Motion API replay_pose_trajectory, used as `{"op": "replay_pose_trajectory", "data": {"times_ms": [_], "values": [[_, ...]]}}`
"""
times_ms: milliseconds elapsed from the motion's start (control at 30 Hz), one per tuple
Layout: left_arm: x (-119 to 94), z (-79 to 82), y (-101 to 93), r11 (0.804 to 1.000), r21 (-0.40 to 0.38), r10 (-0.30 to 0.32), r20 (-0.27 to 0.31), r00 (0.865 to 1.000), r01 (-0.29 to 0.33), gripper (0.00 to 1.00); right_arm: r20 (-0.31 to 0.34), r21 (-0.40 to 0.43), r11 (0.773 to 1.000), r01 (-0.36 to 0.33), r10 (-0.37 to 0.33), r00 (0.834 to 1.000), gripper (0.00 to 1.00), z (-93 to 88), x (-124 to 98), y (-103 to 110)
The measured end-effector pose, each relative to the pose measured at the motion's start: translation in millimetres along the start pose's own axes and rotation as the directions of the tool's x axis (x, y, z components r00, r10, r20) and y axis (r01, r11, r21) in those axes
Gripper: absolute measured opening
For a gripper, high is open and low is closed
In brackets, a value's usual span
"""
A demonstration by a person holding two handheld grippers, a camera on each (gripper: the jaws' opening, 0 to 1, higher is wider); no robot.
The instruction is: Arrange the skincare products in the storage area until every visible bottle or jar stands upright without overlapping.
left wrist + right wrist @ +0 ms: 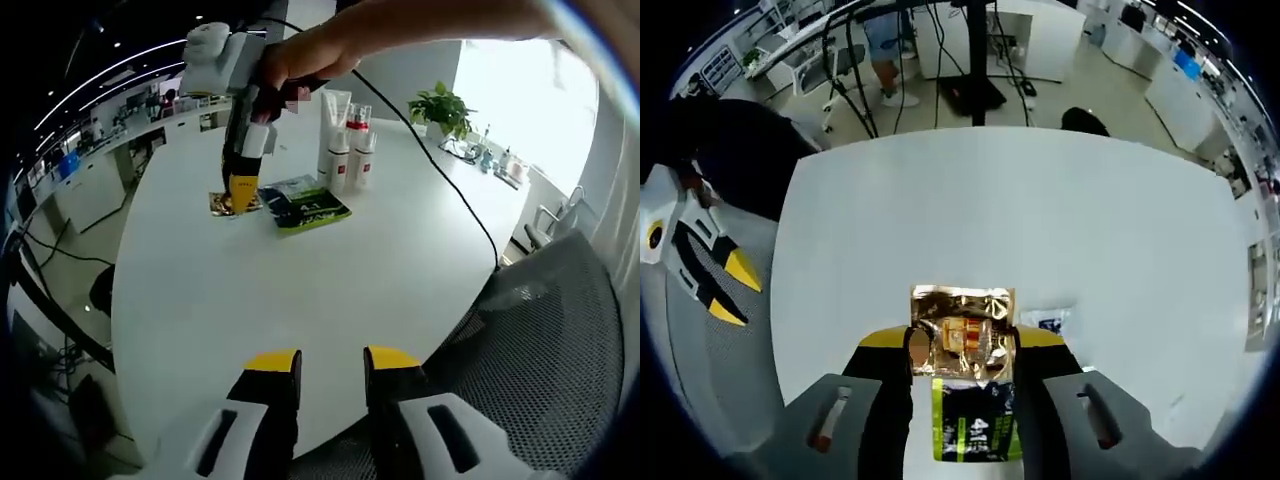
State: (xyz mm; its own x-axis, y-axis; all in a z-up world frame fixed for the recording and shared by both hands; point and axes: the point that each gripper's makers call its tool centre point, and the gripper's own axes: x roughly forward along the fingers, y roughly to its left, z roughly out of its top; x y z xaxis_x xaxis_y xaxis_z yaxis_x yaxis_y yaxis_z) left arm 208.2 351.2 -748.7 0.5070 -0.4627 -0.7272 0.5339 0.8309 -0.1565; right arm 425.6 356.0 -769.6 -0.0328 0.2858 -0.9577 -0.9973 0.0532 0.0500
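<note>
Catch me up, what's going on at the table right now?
A person's hand holds the right gripper down over a gold foil sachet on the white table; the sachet sits between its jaws, with a dark green packet lying beside it. Whether the jaws have closed is unclear. Several white bottles stand upright behind. The left gripper hangs open near the table edge, holding nothing.
</note>
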Motion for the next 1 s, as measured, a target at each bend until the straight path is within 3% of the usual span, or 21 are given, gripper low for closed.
{"op": "replay_pose_trajectory", "data": {"times_ms": [333, 600, 800, 1000], "values": [[-0.1, -5.9, 3.0, 1.000, -0.002, 0.011, -0.025, 1.000, -0.011, 0.24, -0.068, -0.041, 0.999, 0.007, -0.009, 0.998, 0.37, -16.7, 31.3, 1.7], [0.7, -10.2, 4.2, 1.000, 0.007, 0.014, -0.044, 0.999, -0.014, 0.23, -0.077, 0.019, 1.000, 0.016, -0.015, 0.997, 0.37, -22.4, 35.4, 2.1], [0.8, -10.9, 2.8, 1.000, 0.012, 0.009, -0.049, 0.999, -0.009, 0.23, -0.082, -0.016, 0.999, 0.043, -0.045, 0.996, 0.37, -24.0, 34.6, 5.9], [-0.1, -13.0, 1.8, 1.000, 0.021, 0.008, -0.061, 0.998, -0.007, 0.22, -0.073, 0.001, 0.999, 0.052, -0.052, 0.996, 0.37, -21.8, 35.0, 4.5]]}}
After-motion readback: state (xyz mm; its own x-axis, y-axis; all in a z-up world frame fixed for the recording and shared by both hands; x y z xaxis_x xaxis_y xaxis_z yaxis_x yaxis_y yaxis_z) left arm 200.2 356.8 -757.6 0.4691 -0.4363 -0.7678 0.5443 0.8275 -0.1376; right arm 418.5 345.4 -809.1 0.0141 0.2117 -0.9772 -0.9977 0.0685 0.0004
